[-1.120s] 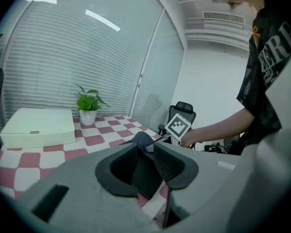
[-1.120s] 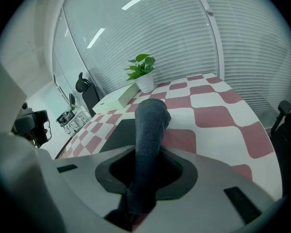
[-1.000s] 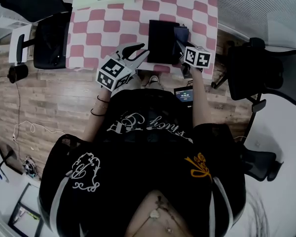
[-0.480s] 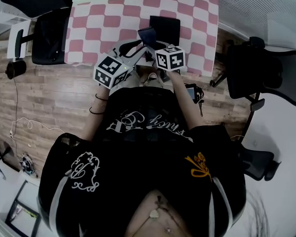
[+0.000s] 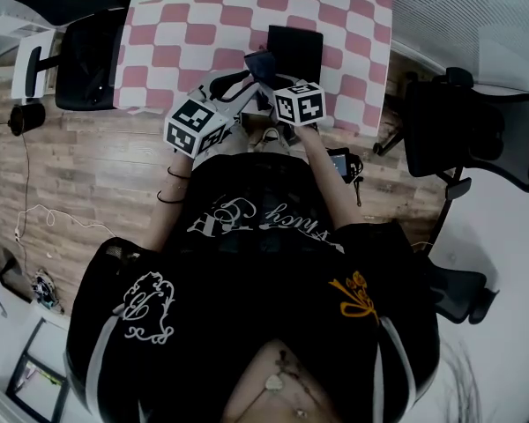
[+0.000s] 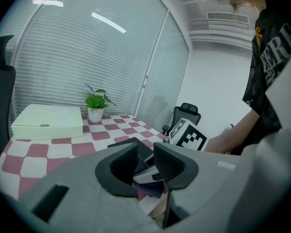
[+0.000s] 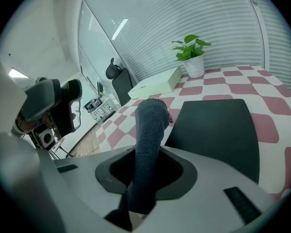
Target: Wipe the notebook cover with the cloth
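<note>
The right gripper (image 7: 144,176) is clamped on the cloth (image 7: 149,130), a dark knitted strip that stands up out of its jaws and bends over at the top. Just beside it, the left gripper (image 6: 146,164) has its jaws a narrow way apart and grips nothing; through the gap shows part of the right gripper, whose marker cube (image 6: 188,136) sits close beyond. In the head view both grippers hang over the near edge of the table (image 5: 172,47), which is checked pink and white. The notebook (image 7: 216,130) lies flat and closed, dark cover up, by that near edge toward the right side, with the cloth at its near left corner; whether they touch cannot be told. At the far edge stand a flat white box (image 6: 47,121) and a potted plant (image 6: 96,102). A black chair (image 5: 88,69) stands at the left edge.
</note>
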